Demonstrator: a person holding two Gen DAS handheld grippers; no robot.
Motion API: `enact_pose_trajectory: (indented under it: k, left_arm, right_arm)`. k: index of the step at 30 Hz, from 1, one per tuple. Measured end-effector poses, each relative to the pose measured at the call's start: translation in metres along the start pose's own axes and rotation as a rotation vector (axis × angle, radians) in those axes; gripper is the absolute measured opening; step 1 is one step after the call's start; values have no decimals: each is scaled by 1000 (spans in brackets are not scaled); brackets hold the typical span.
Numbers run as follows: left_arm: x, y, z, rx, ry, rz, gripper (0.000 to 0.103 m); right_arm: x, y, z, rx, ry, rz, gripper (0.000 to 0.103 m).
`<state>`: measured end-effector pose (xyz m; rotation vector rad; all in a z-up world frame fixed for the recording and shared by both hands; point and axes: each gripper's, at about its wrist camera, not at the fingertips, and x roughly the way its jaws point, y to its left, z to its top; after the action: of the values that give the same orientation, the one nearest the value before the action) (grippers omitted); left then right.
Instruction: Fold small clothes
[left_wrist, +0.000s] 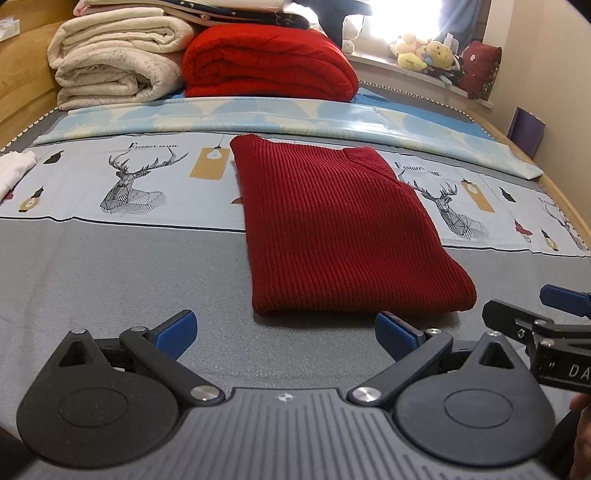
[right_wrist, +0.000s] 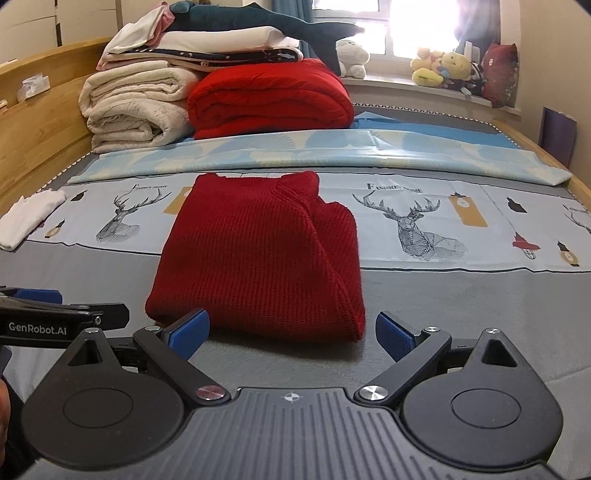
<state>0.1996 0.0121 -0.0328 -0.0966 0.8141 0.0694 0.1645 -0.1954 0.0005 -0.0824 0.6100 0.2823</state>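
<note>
1. The small white cloth item (right_wrist: 31, 218) is seen at about ten o'clock, at the left bed edge, well apart from the work.
2. The left tool (left_wrist: 286, 336) is held with jaws wide and nothing between them, low over the grey bed cover (left_wrist: 122, 266).
3. The dark red ribbed knit sweater (right_wrist: 258, 254) lies at twelve o'clock, already folded into a compact rectangle, its near edge just beyond both tools.
4. The right tool (right_wrist: 291, 334) is likewise spread wide and empty, just beside the sweater's near hem.
5. If another fold is wanted, both near corners are best pinched through all layers and carried evenly toward twelve o'clock, so the thick knit does not slump.
6. The folded red blanket (right_wrist: 269, 99) and cream blankets (right_wrist: 133, 110) are stacked far back; nothing is judged to block the path.
</note>
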Motion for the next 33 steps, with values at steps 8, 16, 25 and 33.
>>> enact_pose_trajectory:
  k: [8,16,25,33]
  left_arm:
    - [0,0,0,-1,0,0,103]
    - [0,-1,0,0,0,1,103]
    - [1,-1,-1,3,1,1,103]
    - [2,-1,-3,8,4,0,103]
  right_arm:
    - [-1,5,-1,-30,-7,3,97]
    - [-2,6,0,-26,-11,-3,97]
    - [-1,6,-1,-30,-7,-2,97]
    - [1,6,-1,-33,-3,-1,97]
